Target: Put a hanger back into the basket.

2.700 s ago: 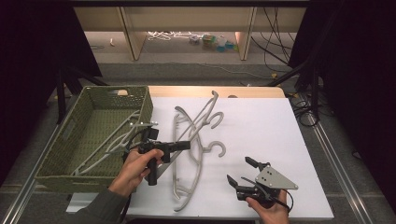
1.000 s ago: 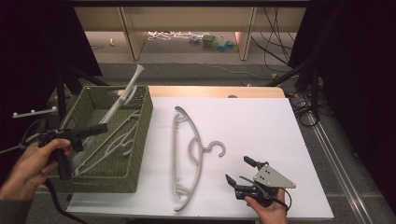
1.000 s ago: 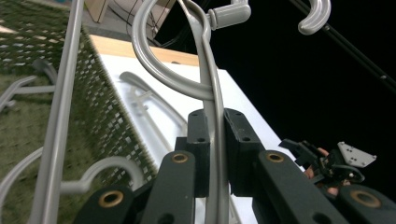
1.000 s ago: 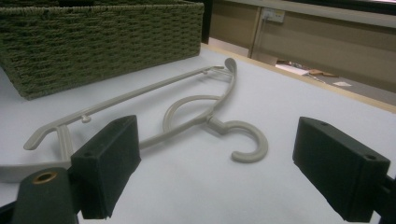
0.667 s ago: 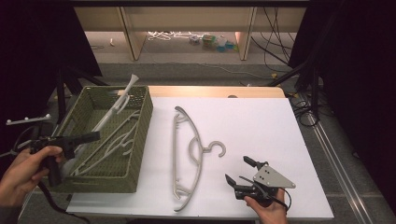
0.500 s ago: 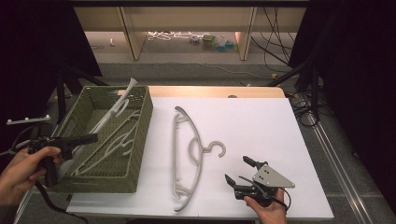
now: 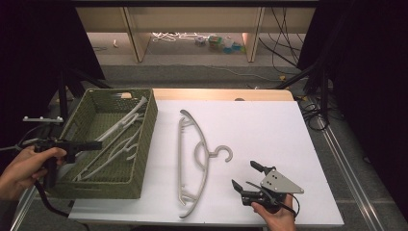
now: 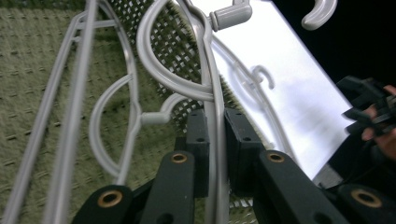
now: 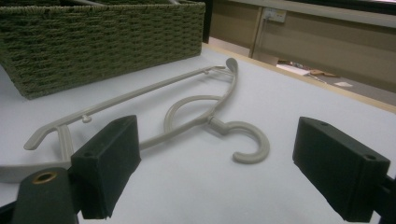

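Left gripper view: hanger [image 8: 212,116] pinched between fingers [image 8: 198,140].

- Held hanger [image 8: 212,107] in the left gripper view: cut off by the top edge, and its lower run hidden between the closed jaws.
- Left gripper [image 7: 89,144] in the high view: jaw tips too small to make out against the basket [image 7: 144,139] rim.
- Hangers in the basket [image 7: 118,139]: overlapped, number not to be told.
- Right gripper [image 9: 215,172]: jaws cut off by the bottom edge.
- Hanger on the table [image 9: 187,112]: near end hidden behind the left jaw.
- Far shelf clutter [image 7: 216,42]: too small to identify.
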`<state>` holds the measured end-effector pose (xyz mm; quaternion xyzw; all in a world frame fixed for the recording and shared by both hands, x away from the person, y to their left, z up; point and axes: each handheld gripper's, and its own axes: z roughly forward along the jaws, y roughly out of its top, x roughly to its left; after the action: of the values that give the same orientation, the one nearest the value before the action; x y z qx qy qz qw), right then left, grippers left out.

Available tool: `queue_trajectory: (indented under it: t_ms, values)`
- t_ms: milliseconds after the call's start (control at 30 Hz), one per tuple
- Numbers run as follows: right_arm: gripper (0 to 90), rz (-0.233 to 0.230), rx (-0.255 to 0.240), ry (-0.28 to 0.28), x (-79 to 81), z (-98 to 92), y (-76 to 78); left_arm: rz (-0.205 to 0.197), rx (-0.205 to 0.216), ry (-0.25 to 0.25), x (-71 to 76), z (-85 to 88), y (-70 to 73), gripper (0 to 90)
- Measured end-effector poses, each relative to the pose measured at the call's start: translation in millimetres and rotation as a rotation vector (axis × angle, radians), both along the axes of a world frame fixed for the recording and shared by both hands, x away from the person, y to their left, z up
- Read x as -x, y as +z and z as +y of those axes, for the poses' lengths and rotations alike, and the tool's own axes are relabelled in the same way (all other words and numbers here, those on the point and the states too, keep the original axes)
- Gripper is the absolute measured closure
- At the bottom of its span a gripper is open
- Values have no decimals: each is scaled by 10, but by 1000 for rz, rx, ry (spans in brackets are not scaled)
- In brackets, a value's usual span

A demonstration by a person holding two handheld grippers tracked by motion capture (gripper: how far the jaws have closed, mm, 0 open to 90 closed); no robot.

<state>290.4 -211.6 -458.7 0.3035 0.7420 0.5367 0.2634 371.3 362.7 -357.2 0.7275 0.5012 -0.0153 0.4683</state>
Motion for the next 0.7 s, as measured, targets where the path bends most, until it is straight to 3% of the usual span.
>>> queue_trajectory:
  t_ms: [167, 333, 700]
  values:
    - [156, -1, 1, 1, 0, 1, 1, 2, -28, 2, -54, 39, -43, 811]
    - [156, -20, 6, 1, -13, -2, 0, 18, -128, -20, -79, -15, -142, 809]
    - [156, -19, 5, 5, -18, -4, 1, 45, -164, -63, -119, -141, -273, 798]
